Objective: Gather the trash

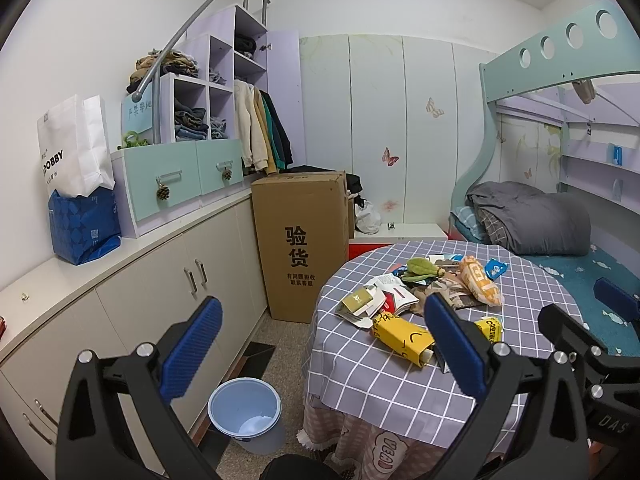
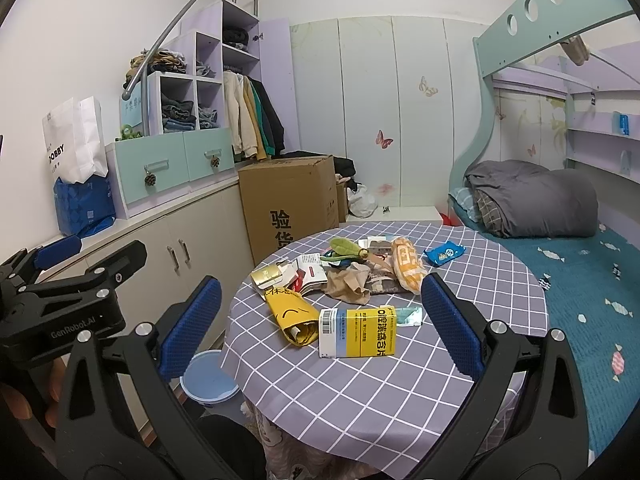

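A pile of trash lies on the round table with the grey checked cloth (image 2: 360, 384): a yellow and white medicine box (image 2: 357, 333), a crumpled yellow bag (image 2: 291, 316), an orange snack bag (image 2: 407, 264), a blue wet-wipe pack (image 2: 444, 254), brown crumpled paper (image 2: 348, 282) and a green plush piece (image 2: 346, 246). The same yellow bag (image 1: 402, 338) shows in the left wrist view. A light blue bin (image 1: 244, 410) stands on the floor left of the table. My left gripper (image 1: 320, 350) is open above the table's left edge. My right gripper (image 2: 320, 334) is open, empty, facing the medicine box.
A tall cardboard box (image 1: 306, 240) stands behind the table by the cream cabinets (image 1: 160, 292). A bunk bed with a grey quilt (image 2: 536, 200) lies right of the table. Bags (image 1: 80, 200) sit on the counter at left.
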`<action>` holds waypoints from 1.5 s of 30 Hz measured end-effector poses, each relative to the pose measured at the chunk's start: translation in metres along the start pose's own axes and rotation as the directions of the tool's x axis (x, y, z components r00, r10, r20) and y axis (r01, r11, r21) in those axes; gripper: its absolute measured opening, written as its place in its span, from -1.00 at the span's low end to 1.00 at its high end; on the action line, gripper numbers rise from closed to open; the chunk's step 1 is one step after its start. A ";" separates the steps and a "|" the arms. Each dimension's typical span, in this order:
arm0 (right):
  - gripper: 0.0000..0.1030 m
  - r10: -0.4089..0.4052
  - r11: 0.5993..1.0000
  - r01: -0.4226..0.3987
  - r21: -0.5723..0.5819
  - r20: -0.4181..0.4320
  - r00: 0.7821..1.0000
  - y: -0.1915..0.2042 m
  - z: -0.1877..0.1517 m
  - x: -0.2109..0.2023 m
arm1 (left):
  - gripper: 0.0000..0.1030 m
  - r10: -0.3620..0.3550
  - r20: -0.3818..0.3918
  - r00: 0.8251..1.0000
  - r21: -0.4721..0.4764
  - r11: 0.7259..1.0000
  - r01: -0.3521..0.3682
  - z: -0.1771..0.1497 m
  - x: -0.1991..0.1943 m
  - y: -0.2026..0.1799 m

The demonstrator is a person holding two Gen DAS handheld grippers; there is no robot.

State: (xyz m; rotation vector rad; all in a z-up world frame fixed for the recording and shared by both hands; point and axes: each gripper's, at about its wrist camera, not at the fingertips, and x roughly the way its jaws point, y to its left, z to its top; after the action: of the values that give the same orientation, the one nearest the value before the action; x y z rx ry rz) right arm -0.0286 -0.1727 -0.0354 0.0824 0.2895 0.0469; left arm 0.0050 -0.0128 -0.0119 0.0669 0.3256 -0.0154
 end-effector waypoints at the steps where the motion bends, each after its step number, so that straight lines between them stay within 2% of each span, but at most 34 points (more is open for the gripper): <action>1: 0.90 0.001 1.000 -0.001 0.000 -0.002 1.000 0.000 0.000 0.000 | 0.92 0.000 -0.001 1.000 0.002 1.000 0.000 -0.001 0.000 -0.001; 13: 0.90 -0.003 1.000 0.003 0.020 -0.019 1.000 -0.008 -0.001 0.003 | 0.92 0.006 -0.026 1.000 0.014 1.000 -0.006 -0.004 0.006 -0.002; 21: 0.90 -0.035 0.998 0.037 0.049 -0.048 0.998 -0.021 -0.007 0.015 | 0.92 -0.015 -0.101 0.995 -0.009 1.000 0.014 -0.012 0.026 -0.002; 26: 0.90 -0.053 0.995 0.062 0.082 -0.113 0.992 -0.036 -0.020 0.037 | 0.92 -0.057 -0.177 0.983 -0.004 0.998 0.058 -0.031 0.056 -0.015; 30: 0.90 -0.050 0.989 0.074 0.129 -0.181 0.982 -0.054 -0.035 0.058 | 0.92 -0.044 -0.254 0.966 0.050 0.997 0.058 -0.049 0.087 -0.034; 34: 0.90 -0.066 0.979 0.111 0.172 -0.251 0.966 -0.072 -0.051 0.080 | 0.92 -0.084 -0.350 0.933 0.058 0.992 0.111 -0.066 0.119 -0.055; 39: 0.90 -0.065 0.969 0.134 0.210 -0.304 0.951 -0.092 -0.066 0.099 | 0.92 -0.151 -0.403 0.903 0.010 0.986 0.169 -0.076 0.148 -0.072; 41: 0.90 -0.067 0.965 0.140 0.224 -0.308 0.949 -0.099 -0.069 0.104 | 0.92 -0.147 -0.400 0.905 0.013 0.986 0.167 -0.078 0.156 -0.078; 44: 0.90 -0.061 0.960 0.142 0.242 -0.313 0.948 -0.105 -0.072 0.110 | 0.90 -0.106 -0.399 0.911 0.047 0.990 0.136 -0.081 0.171 -0.087; 45: 0.89 -0.059 0.959 0.142 0.246 -0.317 0.947 -0.106 -0.072 0.113 | 0.80 -0.111 -0.403 0.909 0.043 0.989 0.140 -0.082 0.175 -0.088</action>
State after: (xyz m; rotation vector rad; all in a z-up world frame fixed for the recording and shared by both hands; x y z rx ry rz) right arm 0.0622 -0.2665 -0.1453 0.3293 0.6111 -0.0838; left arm 0.1421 -0.0962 -0.1505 0.1202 0.7401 -0.1431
